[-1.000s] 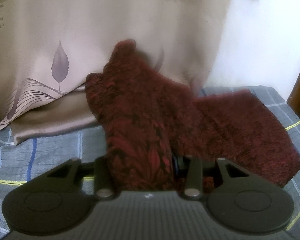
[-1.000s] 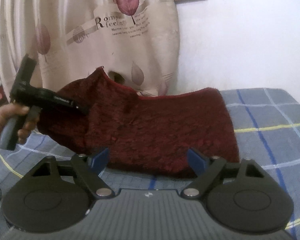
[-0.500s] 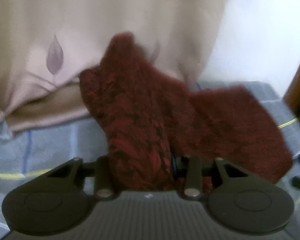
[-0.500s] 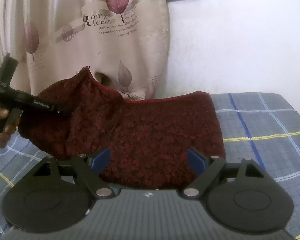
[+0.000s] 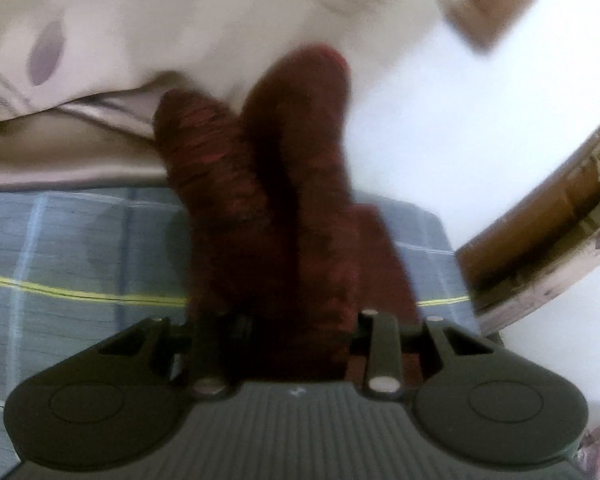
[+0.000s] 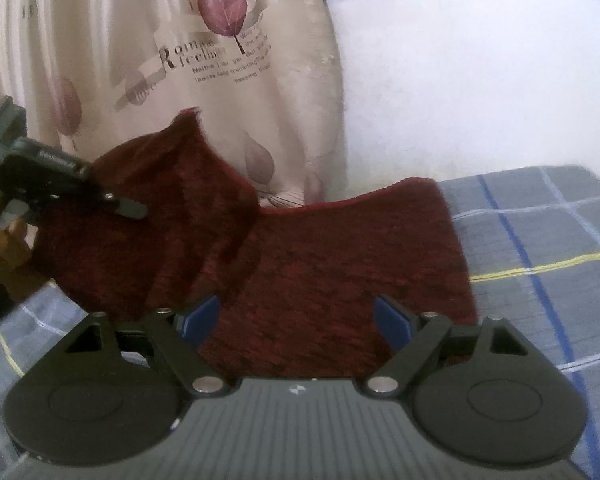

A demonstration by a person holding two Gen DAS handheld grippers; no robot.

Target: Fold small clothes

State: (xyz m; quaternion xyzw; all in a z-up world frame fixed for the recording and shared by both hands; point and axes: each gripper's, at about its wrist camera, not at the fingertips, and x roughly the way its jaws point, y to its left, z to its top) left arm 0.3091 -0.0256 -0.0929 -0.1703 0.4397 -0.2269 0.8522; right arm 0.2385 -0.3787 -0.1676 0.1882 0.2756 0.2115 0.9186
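Note:
A dark red knitted garment (image 6: pixel 340 264) lies on the checked bed sheet (image 6: pixel 540 240), its left part lifted into a raised flap. In the right wrist view my left gripper (image 6: pixel 132 210), held by a hand (image 6: pixel 0 248), is shut on that flap. In the blurred left wrist view the garment (image 5: pixel 300 200) rises bunched in two folds from between the fingers of the left gripper (image 5: pixel 284 328). My right gripper (image 6: pixel 298 316) hovers open over the garment's near edge. Nothing is held between its blue pads (image 6: pixel 392 320).
A beige curtain (image 6: pixel 180 60) with leaf print hangs behind the bed against a white wall (image 6: pixel 480 60). A wooden frame (image 5: pixel 560 208) stands at the right of the left wrist view. Bare sheet lies to the right of the garment.
My left gripper has risen and rolled, lifting the gripped flap higher so it stands in two folds. The right gripper has shifted a little, staying open at the near edge.

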